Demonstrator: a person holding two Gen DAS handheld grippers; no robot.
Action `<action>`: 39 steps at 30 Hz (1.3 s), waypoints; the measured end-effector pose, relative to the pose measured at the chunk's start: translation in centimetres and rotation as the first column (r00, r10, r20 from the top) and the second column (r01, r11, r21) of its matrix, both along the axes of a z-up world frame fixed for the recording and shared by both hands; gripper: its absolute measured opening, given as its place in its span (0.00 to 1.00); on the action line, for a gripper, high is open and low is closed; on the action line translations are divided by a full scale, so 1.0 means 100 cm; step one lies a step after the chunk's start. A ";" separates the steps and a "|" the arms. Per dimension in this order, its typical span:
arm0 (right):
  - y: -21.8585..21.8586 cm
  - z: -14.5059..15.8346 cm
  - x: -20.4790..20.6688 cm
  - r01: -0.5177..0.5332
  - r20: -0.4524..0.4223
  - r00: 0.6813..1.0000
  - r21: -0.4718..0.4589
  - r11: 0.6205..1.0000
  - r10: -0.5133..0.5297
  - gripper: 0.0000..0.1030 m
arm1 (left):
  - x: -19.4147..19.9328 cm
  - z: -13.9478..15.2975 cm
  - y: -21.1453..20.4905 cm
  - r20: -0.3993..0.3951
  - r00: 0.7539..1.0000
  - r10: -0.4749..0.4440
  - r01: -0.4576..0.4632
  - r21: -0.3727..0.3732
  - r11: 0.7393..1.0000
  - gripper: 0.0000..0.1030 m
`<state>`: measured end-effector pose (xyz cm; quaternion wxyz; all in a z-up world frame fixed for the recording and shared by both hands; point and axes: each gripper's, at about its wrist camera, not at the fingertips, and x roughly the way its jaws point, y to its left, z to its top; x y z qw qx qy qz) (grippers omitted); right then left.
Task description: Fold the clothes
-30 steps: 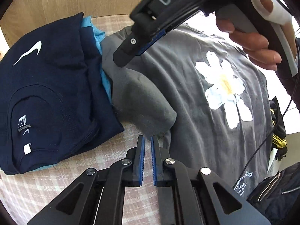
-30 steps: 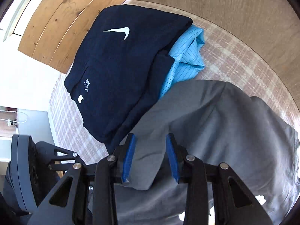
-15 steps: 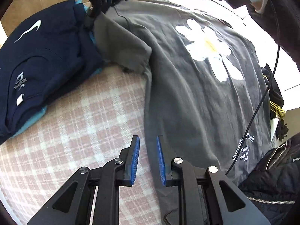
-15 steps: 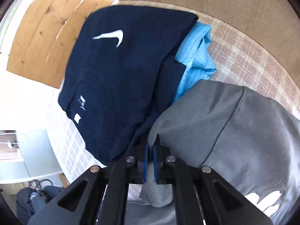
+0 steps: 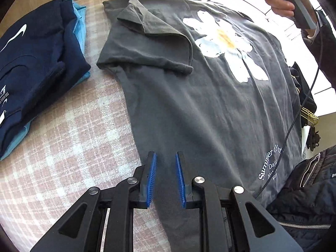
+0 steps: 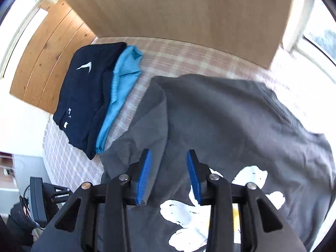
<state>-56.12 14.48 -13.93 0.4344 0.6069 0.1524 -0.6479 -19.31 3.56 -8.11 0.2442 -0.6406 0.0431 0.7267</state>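
A dark grey T-shirt [image 5: 210, 109] with a white daisy print lies face up on the plaid cloth. Its left sleeve [image 5: 151, 48] is folded inward onto the chest. My left gripper [image 5: 165, 154] hovers over the shirt's left edge near the hem, jaws a little apart, with flat fabric showing below the gap and nothing pinched. In the right wrist view, my right gripper [image 6: 169, 152] is above the shirt [image 6: 231, 126] beside the folded sleeve [image 6: 147, 130]. Its jaws are opening and nothing is between them. A hand [image 5: 277, 2] holds its handle at the top right.
A folded navy top with a white swoosh [image 5: 35, 63] sits on a light blue shirt [image 5: 80, 25] to the left of the T-shirt. Pink plaid cloth [image 5: 73, 147] covers the surface. A wooden panel [image 6: 189, 10] stands behind. A dark jacket [image 5: 304, 199] and a cable [image 5: 294, 121] lie at right.
The right gripper closed on the sleeve, carried it inward onto the shirt, released it and pulled away upward. The left gripper slid down the shirt's left edge and opened slightly.
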 end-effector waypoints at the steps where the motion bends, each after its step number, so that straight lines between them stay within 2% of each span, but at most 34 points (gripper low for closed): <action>1: -0.011 0.003 0.004 -0.021 -0.002 1.000 0.004 1.000 0.021 0.40 | -0.001 0.000 0.003 -0.001 1.000 -0.004 0.004 -0.002 1.000 0.18; 4: -0.054 -0.003 0.017 -0.055 0.001 0.998 0.075 0.996 0.056 0.41 | -0.002 0.000 0.009 0.004 1.000 -0.022 0.022 0.002 1.000 0.18; 7: -0.088 -0.028 0.019 -0.035 0.050 0.998 0.171 0.985 0.027 0.41 | 0.004 -0.005 0.020 0.011 0.998 -0.062 0.062 -0.010 0.998 0.18; 11: -0.100 -0.055 0.011 0.002 0.068 0.997 0.262 0.965 -0.020 0.41 | 0.012 -0.009 0.032 -0.014 0.993 -0.119 0.118 -0.067 0.991 0.20; 13: -0.094 -0.057 0.008 0.002 0.088 0.996 0.254 0.967 -0.026 0.20 | 0.012 -0.009 0.031 -0.012 0.993 -0.122 0.120 -0.065 0.991 0.21; 14: -0.090 -0.056 0.006 0.001 0.102 0.994 0.241 0.970 -0.027 0.06 | 0.012 -0.009 0.030 -0.010 0.993 -0.118 0.118 -0.060 0.991 0.21; 21: -0.048 -0.031 -0.019 0.009 0.134 0.991 0.165 0.986 -0.032 0.05 | 0.012 -0.008 0.032 -0.013 0.991 -0.131 0.130 -0.065 0.989 0.25; 22: -0.040 -0.026 -0.025 0.014 0.116 0.993 0.160 0.987 -0.033 0.05 | 0.012 -0.008 0.032 -0.013 0.991 -0.132 0.131 -0.066 0.989 0.26; 23: -0.032 -0.025 -0.031 0.024 0.057 0.998 0.193 0.981 -0.035 0.05 | 0.012 -0.008 0.032 -0.013 0.991 -0.134 0.133 -0.067 0.989 0.26; 25: -0.015 -0.031 -0.046 0.069 -0.104 0.994 0.316 0.946 -0.038 0.05 | 0.012 -0.008 0.033 -0.011 0.990 -0.139 0.138 -0.066 0.988 0.29; 28: 0.002 -0.042 -0.066 0.143 -0.192 0.979 0.410 0.901 -0.068 0.05 | 0.010 -0.007 0.032 -0.002 0.991 -0.137 0.137 -0.054 0.989 0.32; 29: 0.007 -0.043 -0.069 0.162 -0.214 0.974 0.420 0.893 -0.076 0.07 | 0.008 -0.006 0.030 -0.006 0.991 -0.136 0.135 -0.061 0.989 0.32; 31: 0.012 -0.033 -0.064 0.166 -0.207 0.974 0.368 0.915 -0.094 0.22 | 0.004 -0.001 0.024 -0.033 0.991 -0.130 0.127 -0.098 0.987 0.32; 32: 0.013 -0.031 -0.055 0.135 -0.149 0.985 0.321 0.937 -0.091 0.41 | 0.000 0.003 0.018 -0.045 0.992 -0.120 0.114 -0.111 0.987 0.32; 33: 0.014 -0.030 -0.047 0.108 -0.097 0.992 0.283 0.953 -0.084 0.46 | -0.004 0.007 0.011 -0.051 0.993 -0.104 0.098 -0.112 0.989 0.32; 36: 0.019 -0.035 -0.036 0.096 -0.064 0.995 0.238 0.967 -0.083 0.46 | -0.015 0.016 -0.003 -0.056 0.996 -0.065 0.059 -0.101 0.993 0.32; 38: 0.021 -0.044 -0.036 0.105 -0.069 0.994 0.253 0.962 -0.090 0.46 | -0.023 0.021 -0.003 -0.091 0.993 -0.076 0.063 -0.139 0.988 0.32; 39: 0.023 -0.050 -0.038 0.115 -0.031 0.993 0.251 0.961 -0.111 0.46 | -0.030 0.024 -0.003 -0.110 0.991 -0.079 0.062 -0.149 0.987 0.32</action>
